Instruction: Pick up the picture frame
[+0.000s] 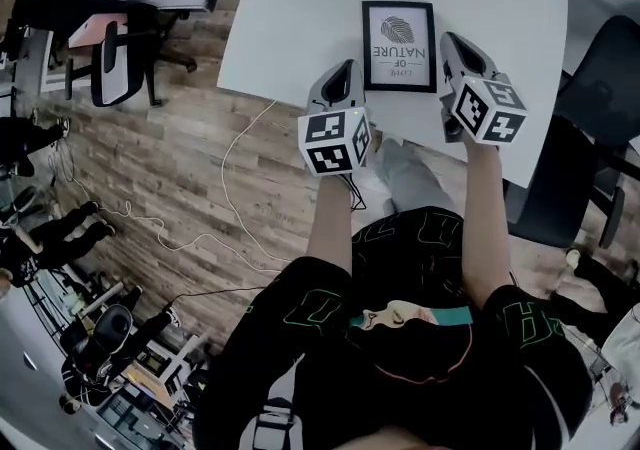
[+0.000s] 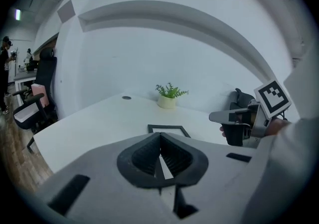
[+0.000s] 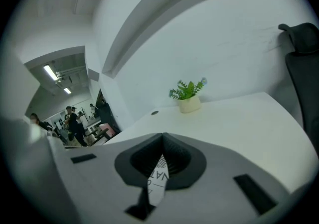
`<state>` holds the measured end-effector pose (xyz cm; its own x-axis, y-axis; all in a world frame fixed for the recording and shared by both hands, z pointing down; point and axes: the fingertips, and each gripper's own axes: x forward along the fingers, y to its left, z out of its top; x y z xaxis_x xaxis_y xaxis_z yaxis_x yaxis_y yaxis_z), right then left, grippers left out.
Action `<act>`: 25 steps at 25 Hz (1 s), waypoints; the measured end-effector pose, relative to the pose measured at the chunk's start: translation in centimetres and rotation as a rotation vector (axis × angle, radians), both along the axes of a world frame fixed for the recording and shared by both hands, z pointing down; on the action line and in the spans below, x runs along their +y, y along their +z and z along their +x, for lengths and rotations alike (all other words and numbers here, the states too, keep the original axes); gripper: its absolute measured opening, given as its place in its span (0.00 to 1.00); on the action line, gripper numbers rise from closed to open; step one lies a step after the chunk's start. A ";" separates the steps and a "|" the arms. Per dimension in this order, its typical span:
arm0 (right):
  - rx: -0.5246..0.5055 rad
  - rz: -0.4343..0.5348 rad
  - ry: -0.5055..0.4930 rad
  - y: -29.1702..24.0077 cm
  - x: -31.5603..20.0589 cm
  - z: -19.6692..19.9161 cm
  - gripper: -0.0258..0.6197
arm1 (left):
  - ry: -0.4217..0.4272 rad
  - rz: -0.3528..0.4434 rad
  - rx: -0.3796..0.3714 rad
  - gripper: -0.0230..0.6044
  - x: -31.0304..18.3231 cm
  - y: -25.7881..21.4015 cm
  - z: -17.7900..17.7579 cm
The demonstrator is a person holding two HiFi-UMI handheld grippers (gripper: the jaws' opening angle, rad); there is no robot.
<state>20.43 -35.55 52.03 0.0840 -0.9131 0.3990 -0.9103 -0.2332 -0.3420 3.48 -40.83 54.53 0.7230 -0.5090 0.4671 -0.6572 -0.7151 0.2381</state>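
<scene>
Two tongs are in view, one in each of the person's hands, both over the near part of the white bench [image 1: 290,28].

Left tongs [image 1: 348,68]: jaws fully together, pads meeting along a thin seam, nothing between them (confirmed in the left gripper view [image 2: 160,137]). In the head view the tip sits just beside the lower left corner of the picture frame [image 1: 399,45]. Contact with it cannot be established.

Right tongs [image 1: 450,40]: jaws likewise closed and empty, as the right gripper view [image 3: 162,137] shows. The tip lies just beside the frame's right edge. The left gripper view also shows these tongs [image 2: 238,117] held above the bench surface.

The picture frame lies flat on the bench, between the two tongs. It has a black border and a white print with a dark oval motif over lettering that reads "OF NATURE" (upside down from the head view). In the left gripper view it [image 2: 168,129] lies on the bench just beyond the closed tips. In the right gripper view part of the print [image 3: 158,178] shows through the slot under the jaws.

A potted plant [image 2: 168,97] stands at the far side of the bench, well apart from the frame. A dark office chair [image 1: 590,118] stands to the bench's right. A pale cable [image 1: 232,178] trails across the wood floor [image 1: 170,168].
</scene>
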 end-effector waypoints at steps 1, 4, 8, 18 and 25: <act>-0.005 -0.011 0.015 0.6 0.0 0.5 0.05 | 0.016 -0.010 -0.014 0.04 -0.2 0.7 0.5; -0.020 -0.050 0.050 2.6 0.0 1.4 0.05 | 0.071 -0.016 -0.078 0.04 -0.6 2.8 1.9; -0.028 -0.095 0.047 5.1 0.0 1.7 0.05 | 0.105 -0.003 -0.160 0.04 -1.3 5.1 2.8; -0.009 -0.239 -0.043 9.6 -0.7 1.2 0.14 | 0.180 -0.045 -0.251 0.15 -2.0 8.3 4.5; -0.034 -0.295 -0.081 11.2 -0.6 0.6 0.21 | 0.168 -0.132 -0.253 0.21 -2.0 10.2 4.6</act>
<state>21.06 -36.14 63.19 -0.0024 -0.7603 0.6495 -0.9191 -0.2542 -0.3010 8.10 -42.79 64.74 0.6442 -0.3154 0.6968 -0.5826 -0.7926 0.1799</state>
